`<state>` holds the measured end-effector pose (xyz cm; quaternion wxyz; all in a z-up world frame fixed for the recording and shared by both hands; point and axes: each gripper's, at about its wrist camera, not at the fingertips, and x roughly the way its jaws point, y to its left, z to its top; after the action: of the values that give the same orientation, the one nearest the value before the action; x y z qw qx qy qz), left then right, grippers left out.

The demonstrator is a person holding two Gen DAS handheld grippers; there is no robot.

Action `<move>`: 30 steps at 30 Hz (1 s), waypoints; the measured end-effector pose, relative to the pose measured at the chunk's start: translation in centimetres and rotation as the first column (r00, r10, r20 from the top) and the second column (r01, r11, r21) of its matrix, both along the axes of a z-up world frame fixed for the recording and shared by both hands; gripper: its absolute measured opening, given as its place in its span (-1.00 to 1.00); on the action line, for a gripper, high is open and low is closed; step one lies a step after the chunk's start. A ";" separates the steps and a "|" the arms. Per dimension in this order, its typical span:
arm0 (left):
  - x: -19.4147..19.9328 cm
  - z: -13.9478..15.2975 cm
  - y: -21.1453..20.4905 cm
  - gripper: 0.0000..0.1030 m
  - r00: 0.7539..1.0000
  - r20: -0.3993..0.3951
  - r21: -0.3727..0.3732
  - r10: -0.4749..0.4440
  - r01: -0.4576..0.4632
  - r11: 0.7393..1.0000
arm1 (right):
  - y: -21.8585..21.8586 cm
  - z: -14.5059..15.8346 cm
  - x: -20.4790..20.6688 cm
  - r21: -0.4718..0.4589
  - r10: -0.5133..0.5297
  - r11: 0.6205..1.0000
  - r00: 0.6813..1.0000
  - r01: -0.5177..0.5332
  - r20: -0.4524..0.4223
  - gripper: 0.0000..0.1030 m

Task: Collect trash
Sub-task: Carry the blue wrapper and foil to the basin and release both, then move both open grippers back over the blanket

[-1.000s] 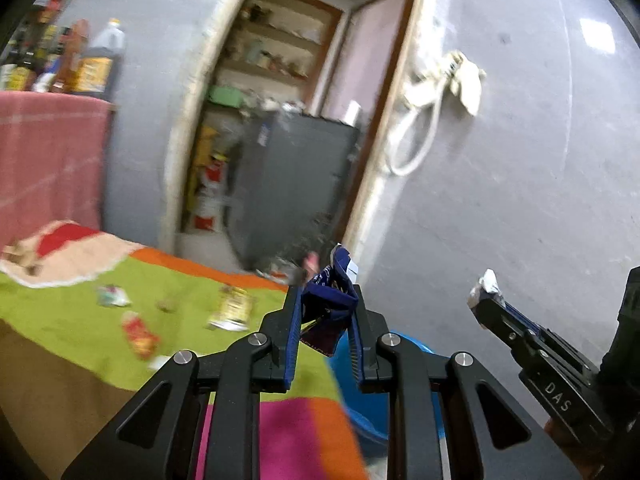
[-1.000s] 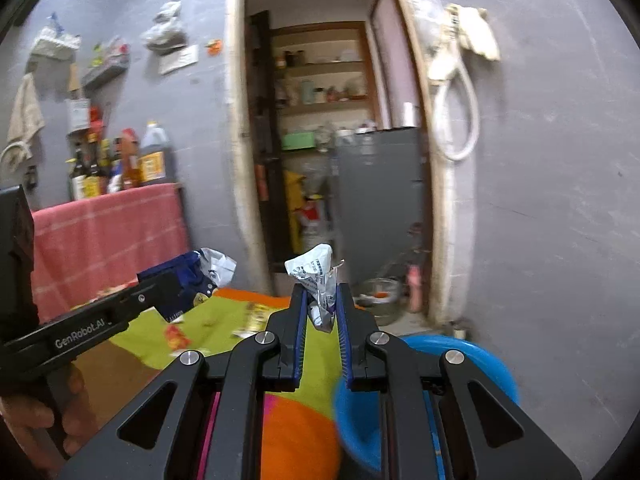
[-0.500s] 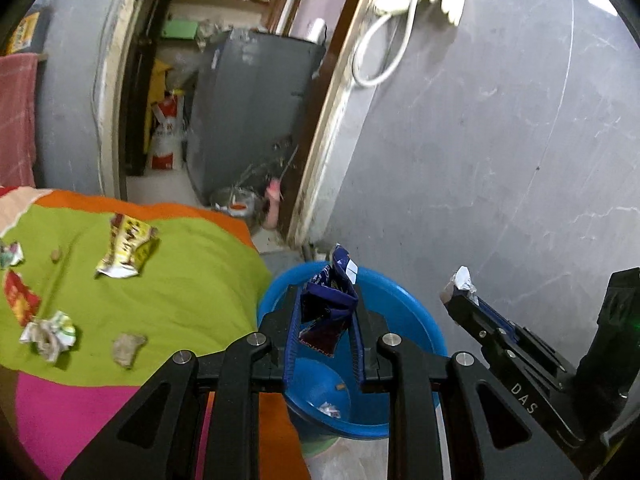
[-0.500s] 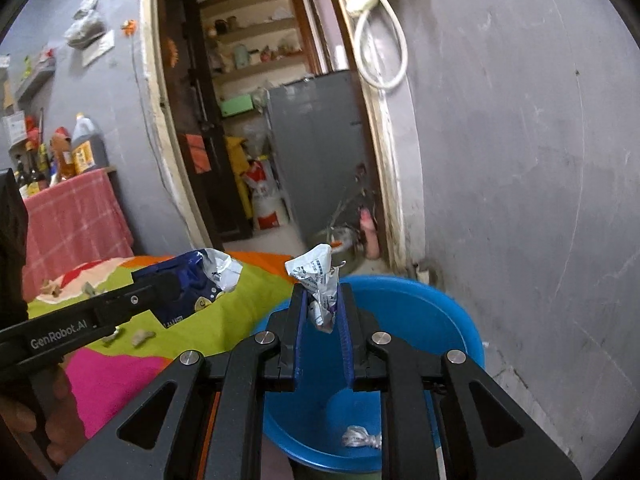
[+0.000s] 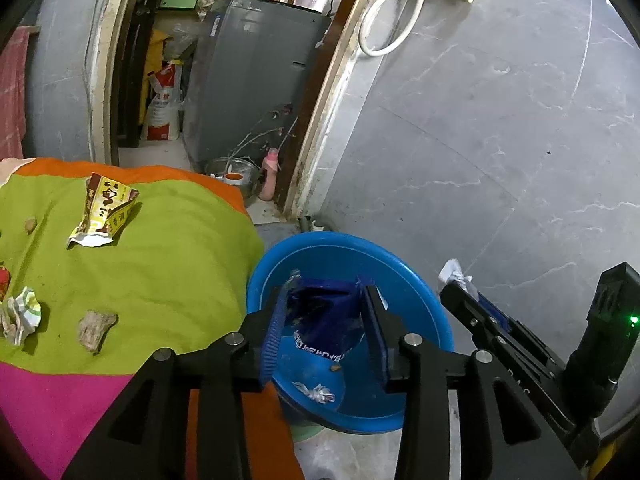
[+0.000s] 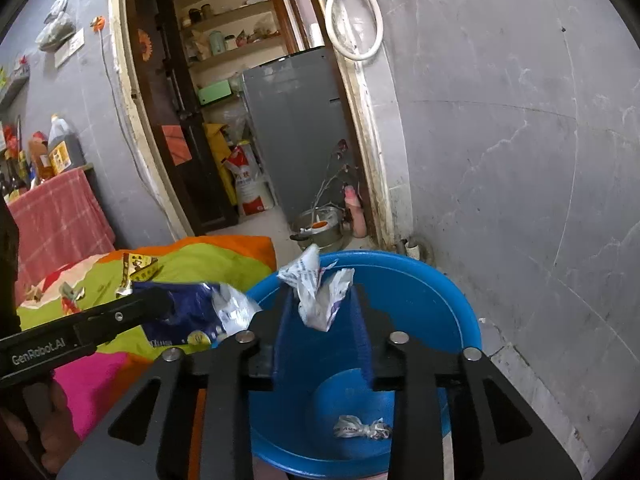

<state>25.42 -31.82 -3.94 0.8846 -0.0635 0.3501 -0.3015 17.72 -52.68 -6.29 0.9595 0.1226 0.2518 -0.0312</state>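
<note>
My left gripper (image 5: 326,296) hangs over the blue basin (image 5: 340,240). Its jaws are opening, and a dark blue wrapper (image 5: 320,320) sags loosely between the pads. My right gripper (image 6: 320,300) is over the same basin (image 6: 420,276), also opening. A crumpled white wrapper (image 6: 320,296) sits slack between its blue pads, with gaps beside its lower part. Each gripper shows in the other's view: the right gripper (image 5: 454,280) at the right, the left gripper (image 6: 152,304) at the left with the blue wrapper (image 6: 184,316). One crumpled silver wrapper (image 6: 360,428) lies on the basin's bottom.
Left of the basin a green, orange and pink cloth (image 5: 160,260) carries a yellow wrapper (image 5: 104,212), a crumpled paper (image 5: 20,314) and a brown scrap (image 5: 96,328). Behind stand a doorway, a grey appliance (image 5: 248,80) and a metal bowl (image 5: 232,172) on the floor. A grey wall lies to the right.
Both grippers came down and forward to hang over the blue basin. Both pairs of jaws have spread apart, and the blue and white wrappers have loosened and sunk lower between the pads.
</note>
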 end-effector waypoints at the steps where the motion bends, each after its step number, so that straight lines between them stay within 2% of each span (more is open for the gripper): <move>1: 0.0 0.1 0.2 -0.29 1.000 0.004 -0.004 0.007 -0.007 1.000 | -0.1 0.1 0.0 -0.003 -0.001 1.000 1.000 0.001 -0.001 -0.45; 4: -0.3 0.4 0.6 -0.15 0.999 0.010 -0.014 0.030 -0.030 0.999 | -0.1 0.4 0.1 -0.008 -0.006 1.000 1.000 0.006 -0.001 -0.44; 12: -1.1 2.5 4.3 0.22 0.991 0.054 -0.055 0.122 -0.119 0.991 | 0.6 2.2 -0.3 -0.006 -0.006 1.000 0.999 0.006 0.041 -0.06; 14: -1.6 3.3 5.5 0.47 0.985 0.081 -0.067 0.151 -0.146 0.987 | 1.4 3.0 -0.7 -0.014 0.001 1.000 0.998 0.000 0.070 0.06; 15: -1.9 3.7 6.3 0.53 0.980 0.098 -0.076 0.170 -0.163 0.984 | 1.9 3.5 -0.9 -0.019 0.006 1.000 0.996 -0.004 0.085 0.10; 17: -2.5 4.5 7.5 0.73 0.970 0.132 -0.084 0.206 -0.196 0.977 | 2.9 4.5 -1.4 -0.026 0.015 1.000 0.993 -0.012 0.117 0.37; 19: -3.2 5.3 9.2 0.87 0.953 0.168 -0.085 0.251 -0.240 0.967 | 4.0 5.4 -2.0 -0.034 0.028 0.999 0.987 -0.023 0.157 0.51; 21: -3.8 6.0 10.6 0.90 0.937 0.198 -0.090 0.287 -0.274 0.957 | 5.1 6.2 -2.4 -0.042 0.042 0.999 0.981 -0.035 0.187 0.60; 26: -4.9 7.2 14.5 0.90 0.905 0.229 -0.087 0.359 -0.348 0.933 | 8.4 7.9 -3.3 -0.052 0.087 0.996 0.962 -0.076 0.259 1.00; 30: -6.1 7.4 18.0 0.90 0.876 0.262 -0.076 0.405 -0.400 0.913 | 11.3 8.6 -3.6 -0.060 0.127 0.992 0.946 -0.115 0.298 1.00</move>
<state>19.36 -13.83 3.51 0.9667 -0.1017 0.2015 -0.1204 14.12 -41.42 2.31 0.9891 0.0902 0.1091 0.0416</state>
